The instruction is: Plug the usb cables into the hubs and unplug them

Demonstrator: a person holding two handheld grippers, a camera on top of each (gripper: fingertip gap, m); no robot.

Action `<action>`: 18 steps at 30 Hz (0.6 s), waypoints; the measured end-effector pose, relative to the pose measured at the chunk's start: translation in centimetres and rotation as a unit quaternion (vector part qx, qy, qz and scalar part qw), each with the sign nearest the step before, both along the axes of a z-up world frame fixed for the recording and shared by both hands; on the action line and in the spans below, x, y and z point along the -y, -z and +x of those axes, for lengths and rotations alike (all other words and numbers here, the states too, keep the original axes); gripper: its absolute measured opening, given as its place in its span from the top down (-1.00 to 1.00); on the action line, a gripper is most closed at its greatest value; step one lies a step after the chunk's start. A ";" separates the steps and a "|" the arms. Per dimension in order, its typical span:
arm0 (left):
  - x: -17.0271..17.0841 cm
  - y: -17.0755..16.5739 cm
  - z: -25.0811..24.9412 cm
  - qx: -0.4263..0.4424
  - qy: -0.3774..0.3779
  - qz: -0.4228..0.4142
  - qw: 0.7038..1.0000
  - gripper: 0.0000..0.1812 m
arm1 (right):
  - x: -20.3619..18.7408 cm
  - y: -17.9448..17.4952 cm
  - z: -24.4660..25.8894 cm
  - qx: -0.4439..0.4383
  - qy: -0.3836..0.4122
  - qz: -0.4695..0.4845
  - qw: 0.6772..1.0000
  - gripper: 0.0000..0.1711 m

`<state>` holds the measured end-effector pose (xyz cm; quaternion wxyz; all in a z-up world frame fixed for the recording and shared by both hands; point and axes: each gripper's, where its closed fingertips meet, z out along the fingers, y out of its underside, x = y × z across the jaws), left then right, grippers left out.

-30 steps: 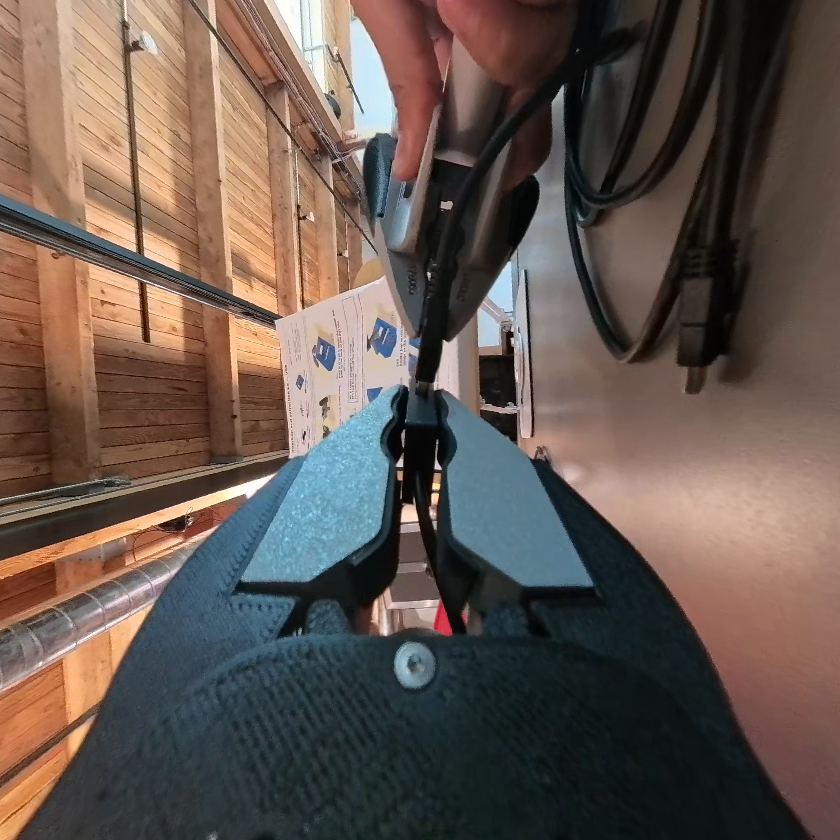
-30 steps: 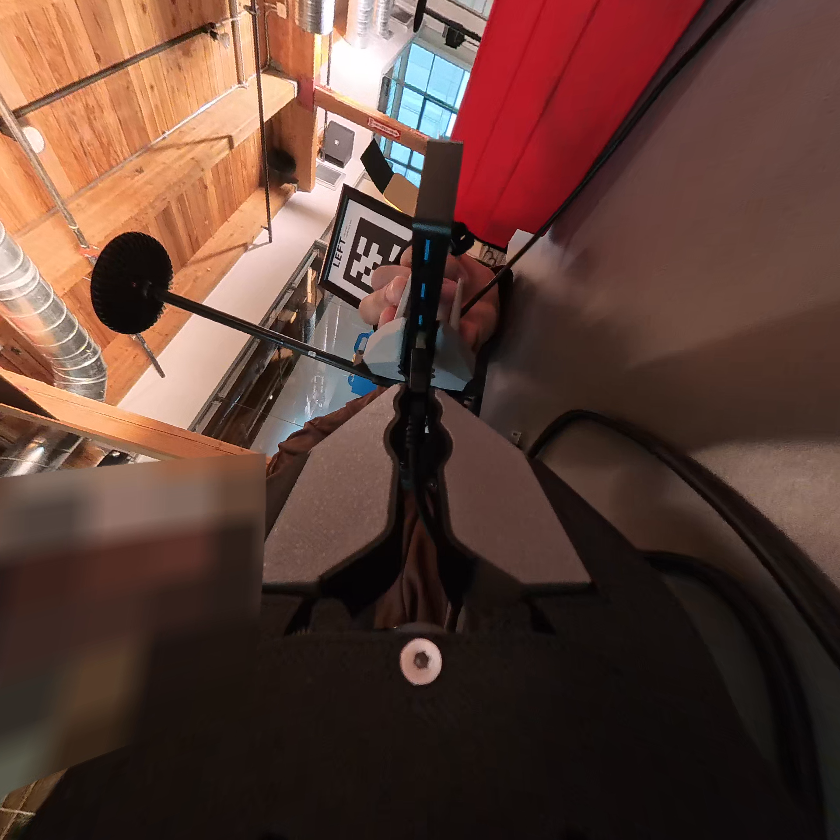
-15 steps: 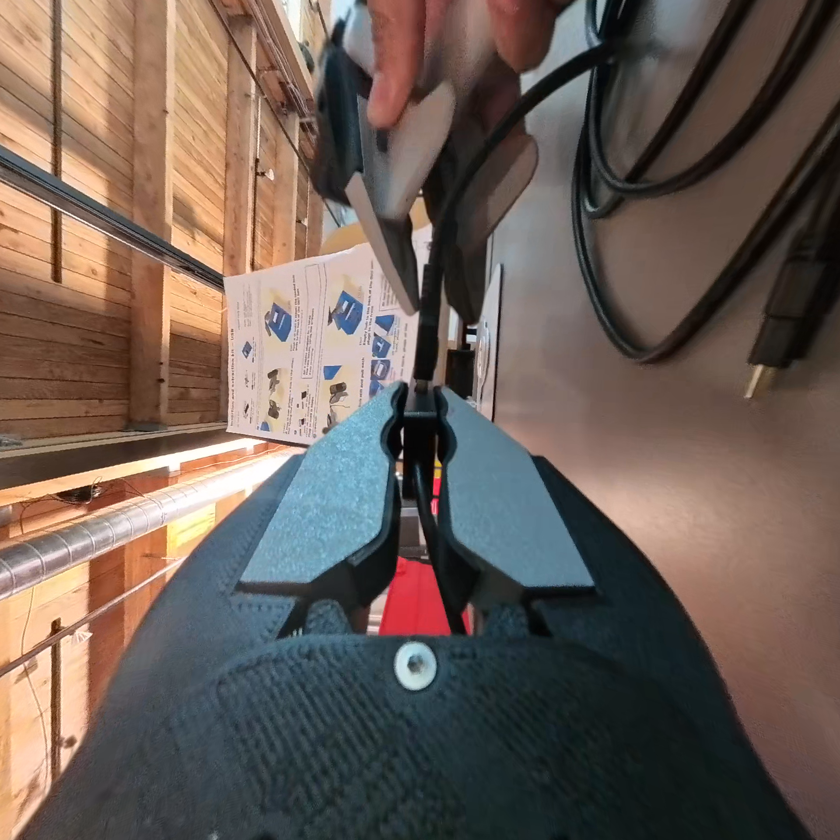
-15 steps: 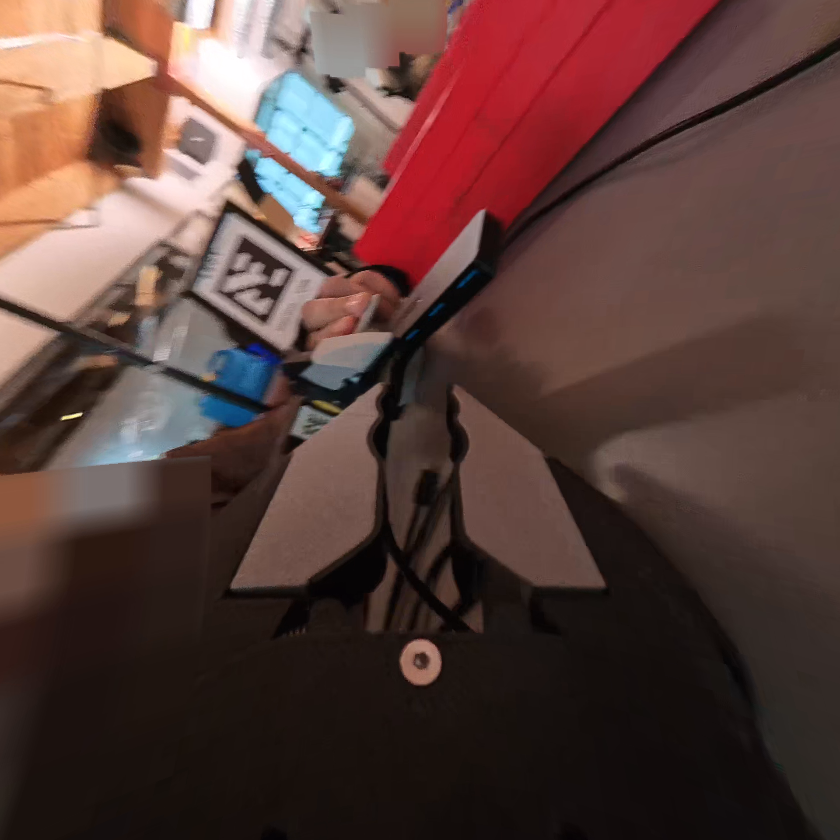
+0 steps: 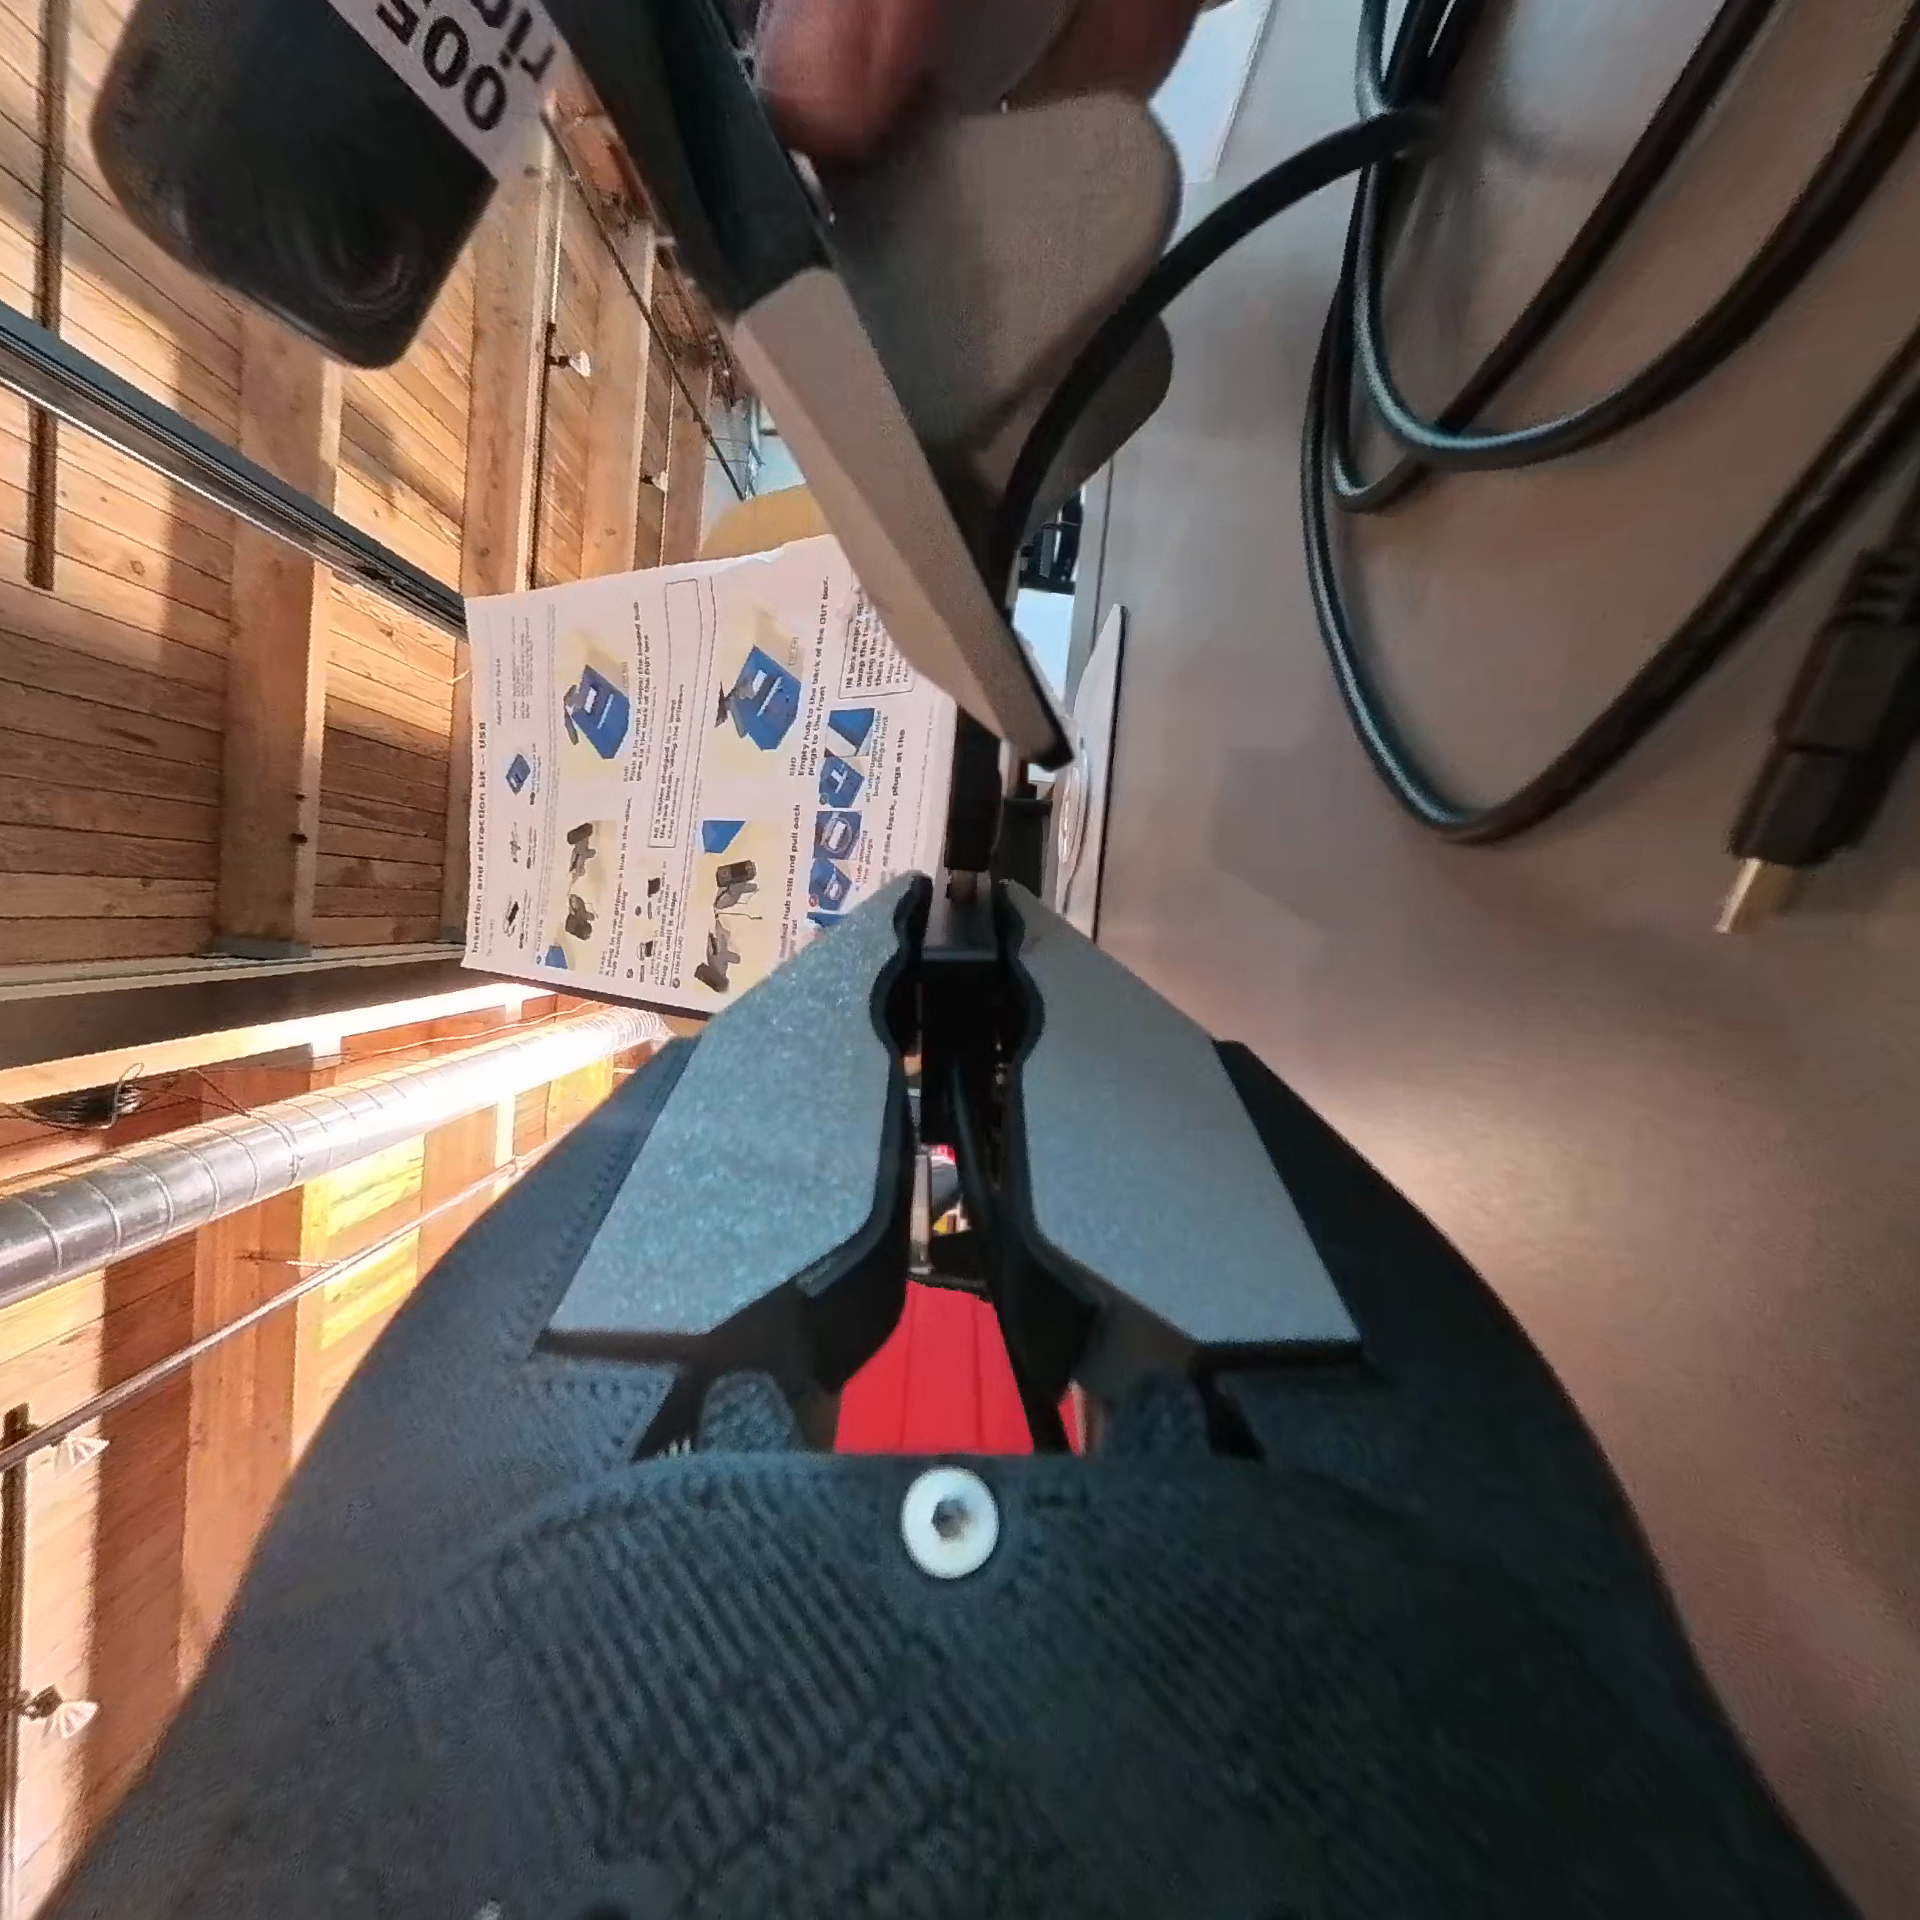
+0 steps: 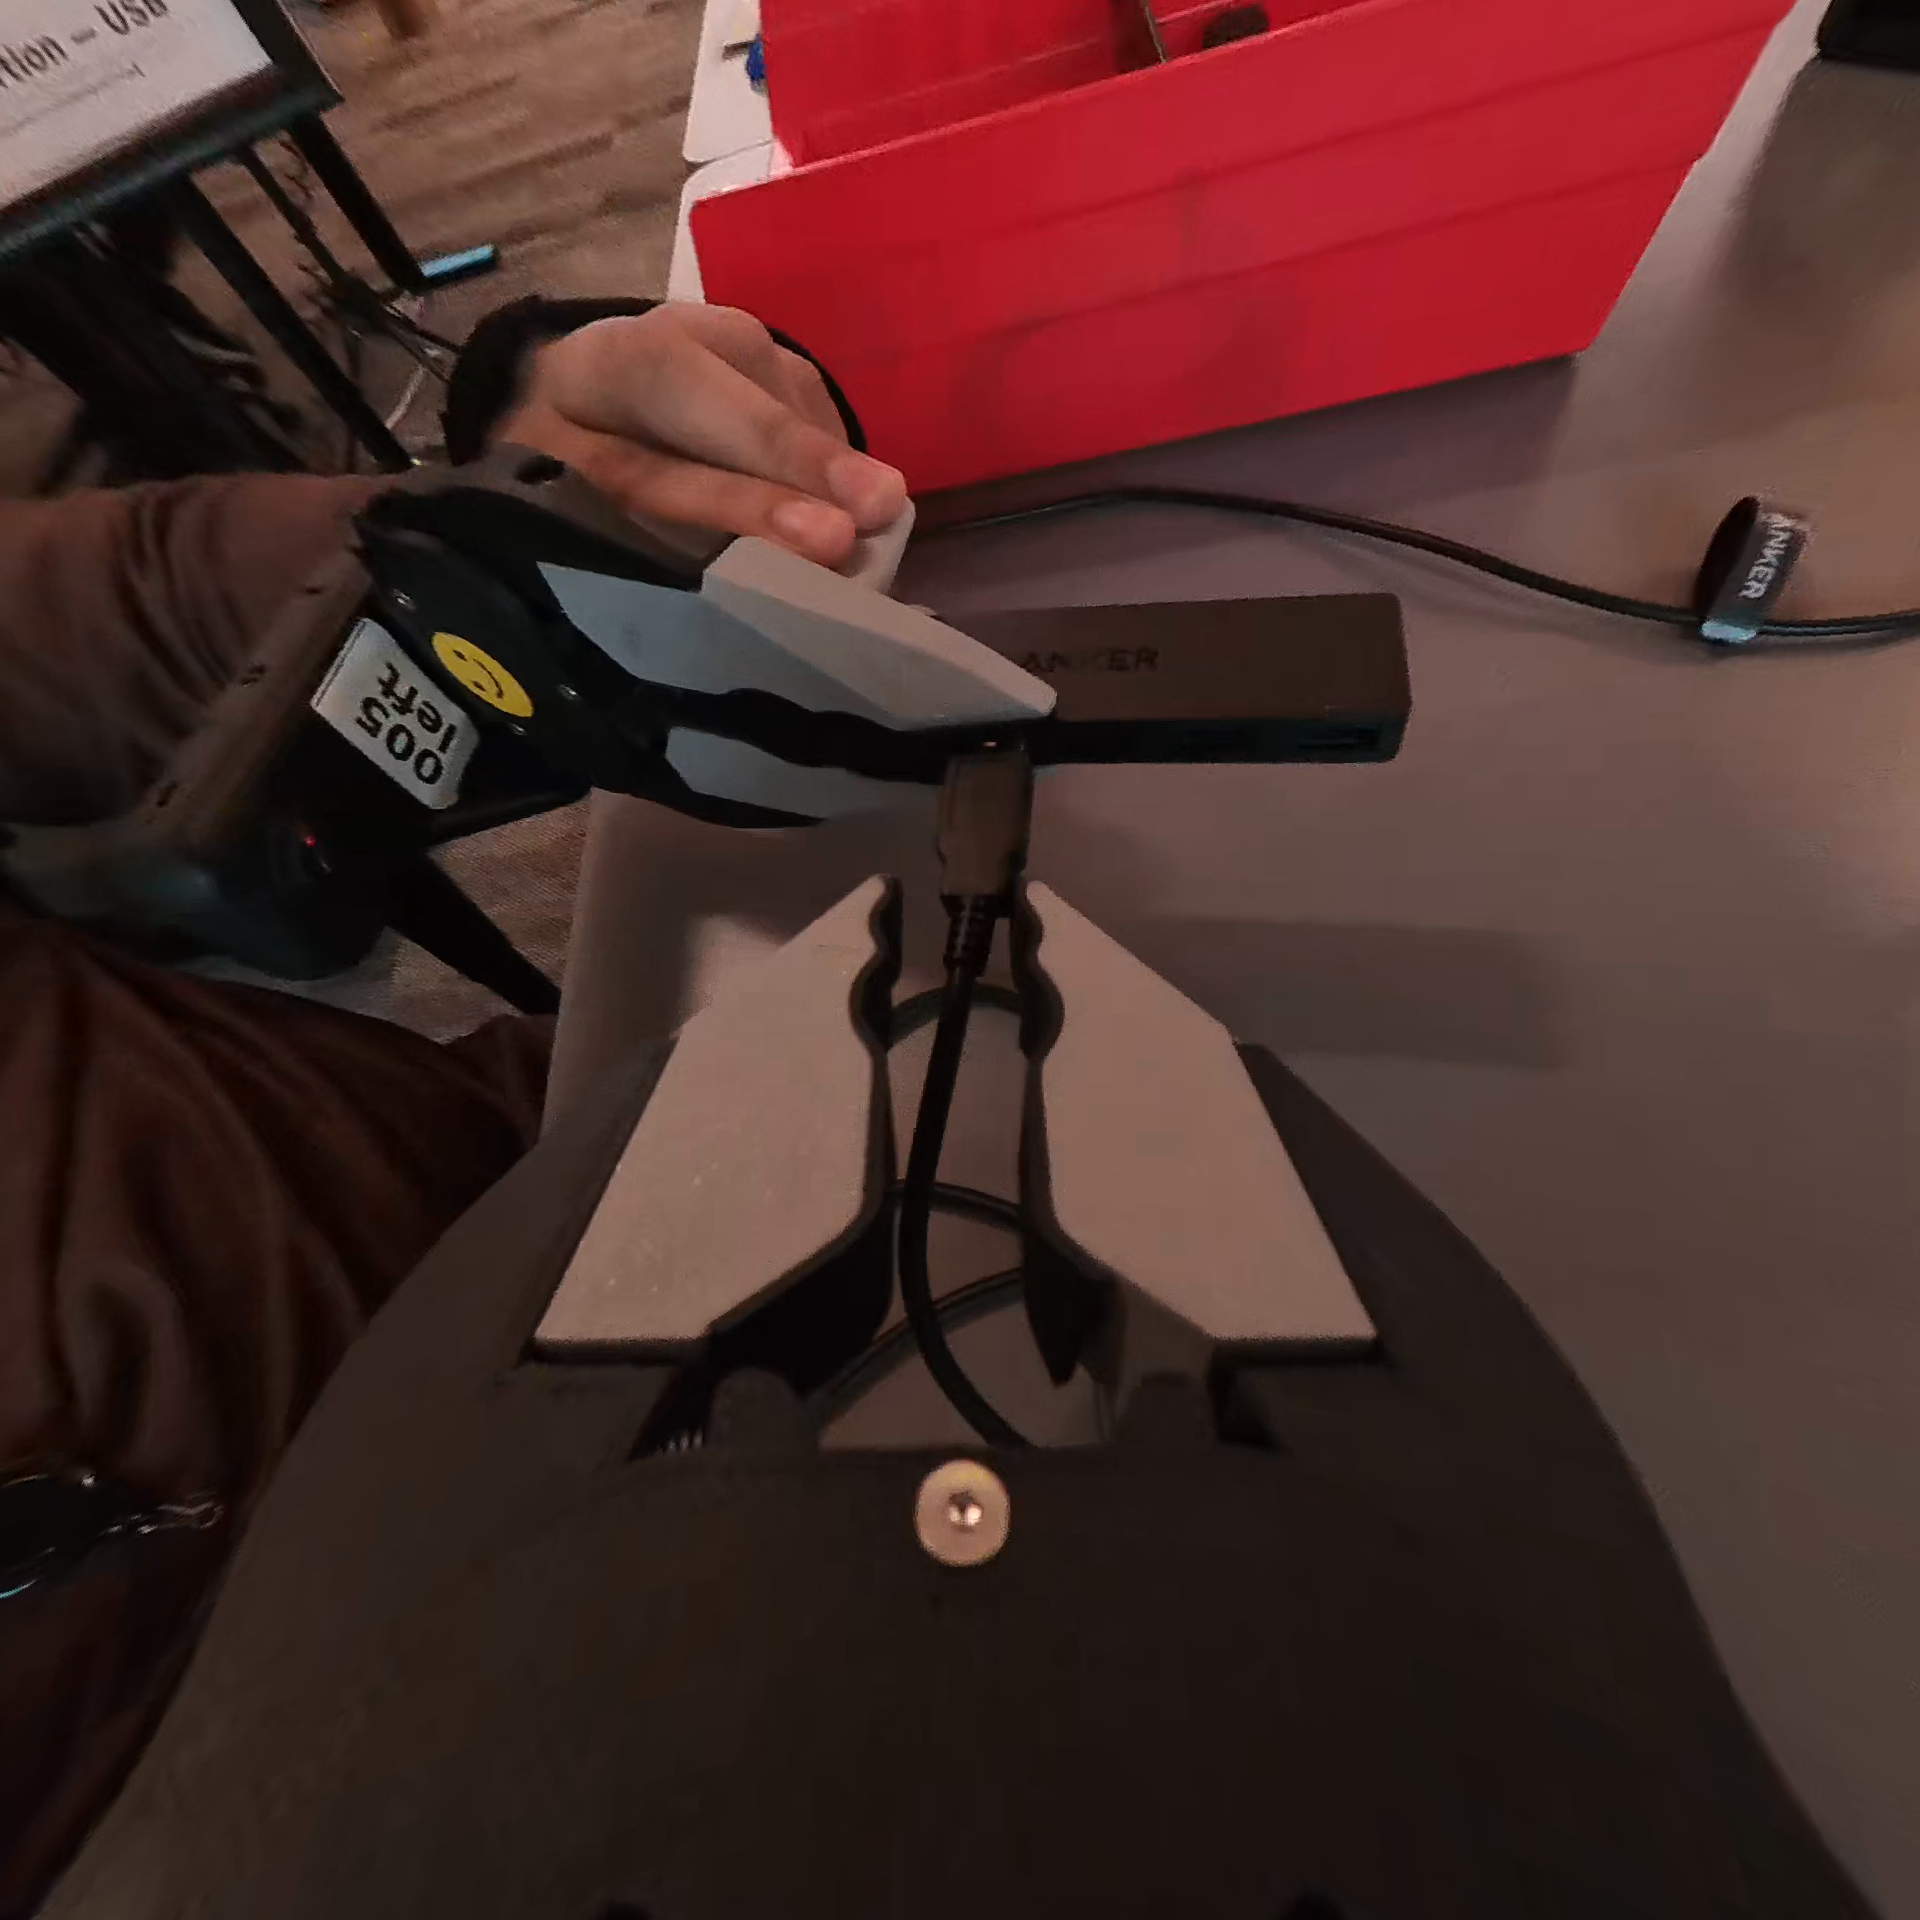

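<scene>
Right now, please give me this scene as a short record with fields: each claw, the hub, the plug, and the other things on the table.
left claw: shut on one end of the hub
right claw: open, one finger on each side of the cable just behind the plug
hub: black, flat, roughly level
plug: black, seated in a side port of the hub
other ports: two more on that side look empty
table: grey
red box: on the table behind the hub
spare cable: coiled on the table, its gold-tipped plug free
</scene>
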<state>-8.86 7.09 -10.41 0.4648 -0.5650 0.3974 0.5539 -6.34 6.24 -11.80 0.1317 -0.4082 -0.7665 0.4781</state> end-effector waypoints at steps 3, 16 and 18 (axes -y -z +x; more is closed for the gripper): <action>-0.1 -0.1 0.1 0.003 0.000 0.003 1.000 0.90 | -0.2 -0.1 -0.1 -0.013 0.009 0.017 1.000 0.89; 0.0 1.6 0.4 0.001 -0.001 -0.044 0.999 0.91 | 0.2 1.8 -0.1 0.013 0.003 0.055 0.998 0.90; -0.2 1.4 0.1 0.014 -0.004 -0.038 0.999 0.91 | 0.1 1.4 -0.4 0.013 0.006 0.022 1.000 0.90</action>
